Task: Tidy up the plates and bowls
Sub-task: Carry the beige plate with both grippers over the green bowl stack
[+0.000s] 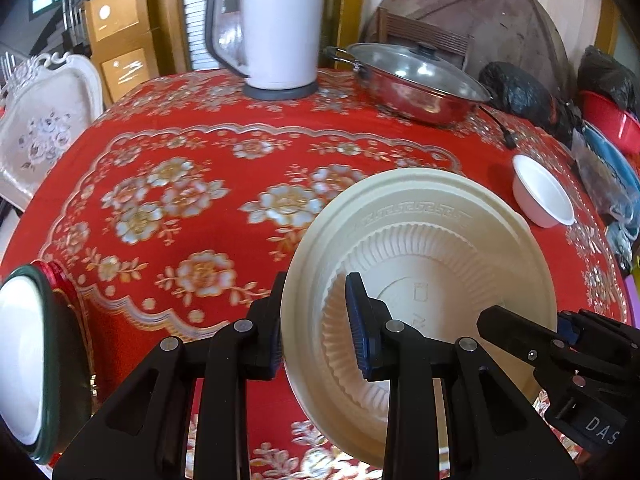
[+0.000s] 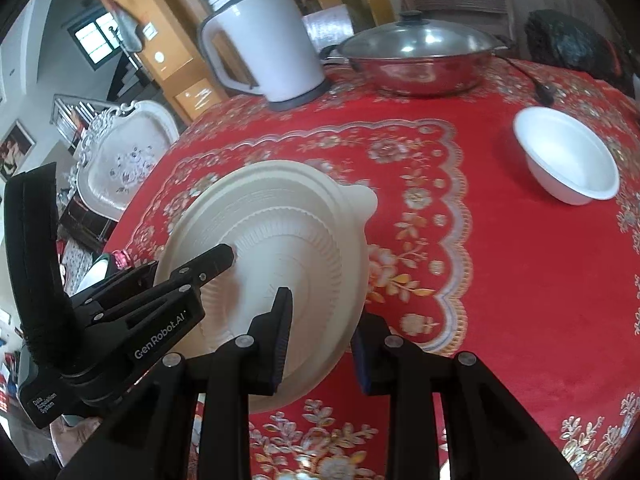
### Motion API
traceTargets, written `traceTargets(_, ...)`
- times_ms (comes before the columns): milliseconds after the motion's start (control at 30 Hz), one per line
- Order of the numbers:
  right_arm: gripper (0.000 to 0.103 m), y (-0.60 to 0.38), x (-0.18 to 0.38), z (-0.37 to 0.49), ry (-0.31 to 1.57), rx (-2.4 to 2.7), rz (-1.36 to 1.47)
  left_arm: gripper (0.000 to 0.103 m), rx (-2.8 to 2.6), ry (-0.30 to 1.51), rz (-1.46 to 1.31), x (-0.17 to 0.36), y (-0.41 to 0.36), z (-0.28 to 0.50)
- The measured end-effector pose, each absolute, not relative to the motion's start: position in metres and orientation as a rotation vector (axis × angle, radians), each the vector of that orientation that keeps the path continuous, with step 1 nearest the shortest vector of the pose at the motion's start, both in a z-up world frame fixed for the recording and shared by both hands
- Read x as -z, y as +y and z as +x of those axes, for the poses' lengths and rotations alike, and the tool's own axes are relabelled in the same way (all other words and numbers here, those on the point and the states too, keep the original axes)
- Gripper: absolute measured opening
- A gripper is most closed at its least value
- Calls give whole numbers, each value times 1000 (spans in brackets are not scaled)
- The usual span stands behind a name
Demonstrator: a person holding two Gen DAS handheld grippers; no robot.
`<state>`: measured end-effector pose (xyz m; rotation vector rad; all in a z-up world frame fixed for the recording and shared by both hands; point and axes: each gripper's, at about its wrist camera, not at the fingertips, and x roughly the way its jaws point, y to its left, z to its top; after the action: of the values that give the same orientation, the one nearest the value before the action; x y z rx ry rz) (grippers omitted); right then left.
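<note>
Left gripper (image 1: 318,320) clamps cream plate (image 1: 424,248) by its left rim; right gripper (image 2: 322,334) pinches the opposite rim. Plate is tilted, lifted over red tablecloth (image 1: 180,152). Beyond, small white bowl (image 2: 568,156) sits right, apart; kettle (image 1: 276,24) and lidded pot (image 1: 412,80) at far edge.

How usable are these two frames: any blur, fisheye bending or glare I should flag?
Left wrist view: strong fisheye bowing of the tablecloth edge, dark vignette corners; the kettle and floral pattern look slightly smeared, while the cream plate stays fairly crisp. Right wrist view: same bending, with the kettle leaning; the pot lid shows bright reflections; the white bowl is clear, evenly lit.
</note>
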<state>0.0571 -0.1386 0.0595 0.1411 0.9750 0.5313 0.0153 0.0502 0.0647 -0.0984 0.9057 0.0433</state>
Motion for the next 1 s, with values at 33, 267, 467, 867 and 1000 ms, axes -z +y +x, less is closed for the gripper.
traceTargets(33, 28, -136, -60, 56, 974, -535, 138, 27, -47, 904, -102, -66, 53, 14)
traceTargets(267, 28, -106, -66, 50, 970, -573, 97, 27, -97, 882, -129, -73, 85, -2)
traceTargets(467, 28, -77, -74, 42, 957, -616, 63, 27, -137, 860, -152, -81, 112, -17)
traceTargets(867, 28, -16, -93, 29, 916, -709, -2, 27, -242, 804, -199, -99, 172, -52)
traceTargets(1000, 28, 7, -96, 26, 907, -748, -21, 27, -280, 789, -215, -105, 193, -63)
